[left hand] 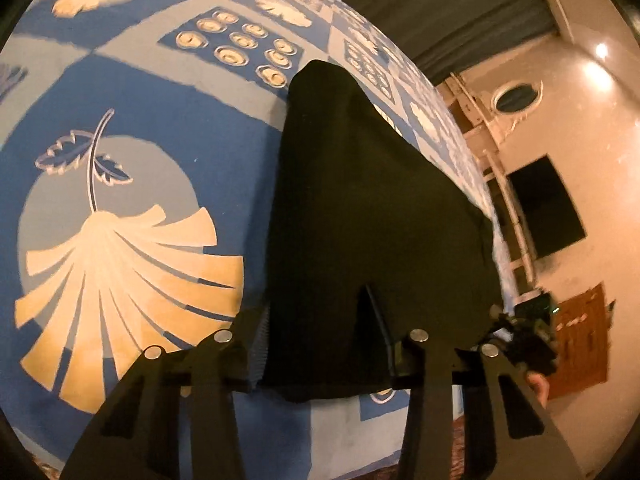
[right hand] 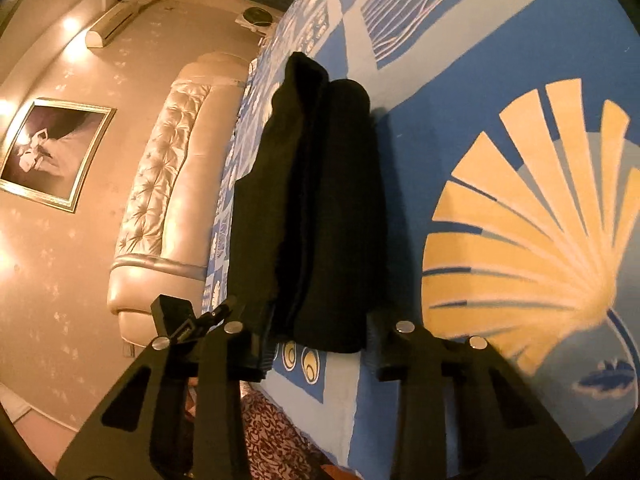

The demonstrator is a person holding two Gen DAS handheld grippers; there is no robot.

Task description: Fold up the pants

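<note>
One pair of soft black pants (left hand: 360,220), folded long and narrow, lying on blue-and-cream patterned bed (left hand: 140,120). Both hand-held grippers, left (left hand: 324,344) and right (right hand: 320,332), partly open, straddling pants' near end; grip unclear. Tufted headboard (right hand: 168,184), framed picture (right hand: 52,152) beyond.

Your left wrist camera sits just behind the left tongs (left hand: 324,344) and looks forward and down along them, close over the black pants (left hand: 360,208) on the blue patterned bedspread (left hand: 160,128), with the wall (left hand: 580,128) off to its right. Your right wrist camera sits behind the right tongs (right hand: 320,340) in the same way, tilted less steeply, equally near the pants (right hand: 316,208), with the padded headboard (right hand: 168,200) and framed picture (right hand: 52,148) to its left. Both views share the pants, the bedspread (right hand: 420,128) and its big yellow fan motif (left hand: 120,280), seen from opposite sides; the left view also catches the other tool at its lower right.
</note>
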